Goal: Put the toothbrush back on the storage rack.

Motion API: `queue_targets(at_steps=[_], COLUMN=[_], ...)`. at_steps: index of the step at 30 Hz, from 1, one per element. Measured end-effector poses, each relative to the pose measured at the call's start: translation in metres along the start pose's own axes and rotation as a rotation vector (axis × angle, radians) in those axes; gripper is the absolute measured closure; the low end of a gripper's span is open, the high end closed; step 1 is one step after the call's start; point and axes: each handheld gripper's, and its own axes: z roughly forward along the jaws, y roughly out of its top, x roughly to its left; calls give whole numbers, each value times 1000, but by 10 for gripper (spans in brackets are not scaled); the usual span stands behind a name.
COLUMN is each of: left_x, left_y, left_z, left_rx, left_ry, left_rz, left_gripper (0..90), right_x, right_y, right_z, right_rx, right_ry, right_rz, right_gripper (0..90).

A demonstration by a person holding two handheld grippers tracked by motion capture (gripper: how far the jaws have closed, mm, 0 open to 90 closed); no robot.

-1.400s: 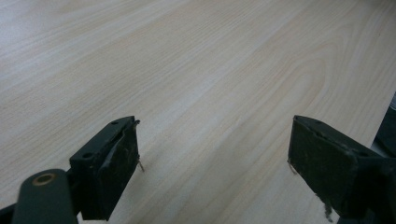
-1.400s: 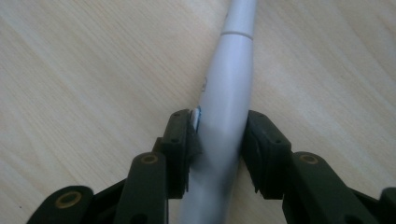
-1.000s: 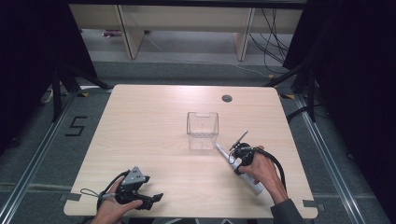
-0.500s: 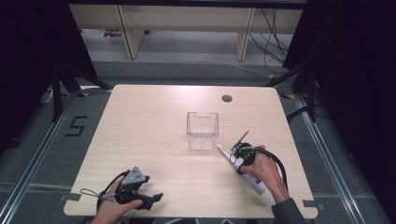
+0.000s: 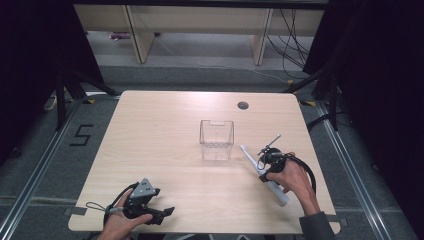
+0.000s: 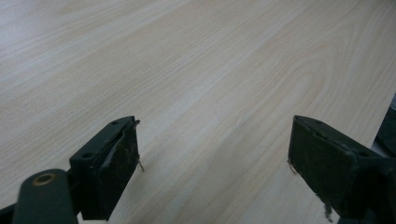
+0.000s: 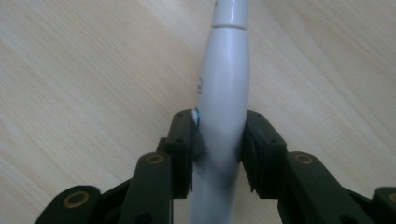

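Note:
A long white pen-shaped handle (image 5: pixel 278 192) lies slanted on the wooden table (image 5: pixel 165 135), right of the middle. My right gripper (image 5: pixel 265 167) is shut on its mid-part, held by a hand. In the right gripper view both black pads press the handle (image 7: pixel 226 70) from either side, at my right gripper (image 7: pixel 219 135). A clear plastic box (image 5: pixel 216 140) stands upright at the table's centre, a short way left of the handle's tip. My left gripper (image 5: pixel 167 212) rests near the front left edge, open; in the left gripper view my left gripper (image 6: pixel 215 154) has only bare wood between its jaws.
A round cable hole (image 5: pixel 243 105) sits at the back right of the table. Shelving legs (image 5: pixel 137 35) and loose cables (image 5: pixel 295 30) stand on the floor behind. A floor marking "5" (image 5: pixel 82 135) lies to the left.

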Motion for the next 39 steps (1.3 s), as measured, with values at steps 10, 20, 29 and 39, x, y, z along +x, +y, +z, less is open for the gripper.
queue_targets(at_steps=[10,20,29,39], left_x=[0,1,1,3], left_y=[0,0,0,1], left_z=[0,0,-1,-1], left_rx=[0,-3,-5,16], left_ry=[0,3,3,12], left_rz=[1,1,0,14], left_gripper=[155,155,155,155], right_x=[-16,-27,-30,-32], right_y=[-6,-8,-7,-2], right_z=[-18,-36,-38,-44], right_rx=[-144,-331,-435,-512], right_ry=[16,13,-23,-47], right_rz=[52,70,78,47], right_gripper=[661,661,661,662])
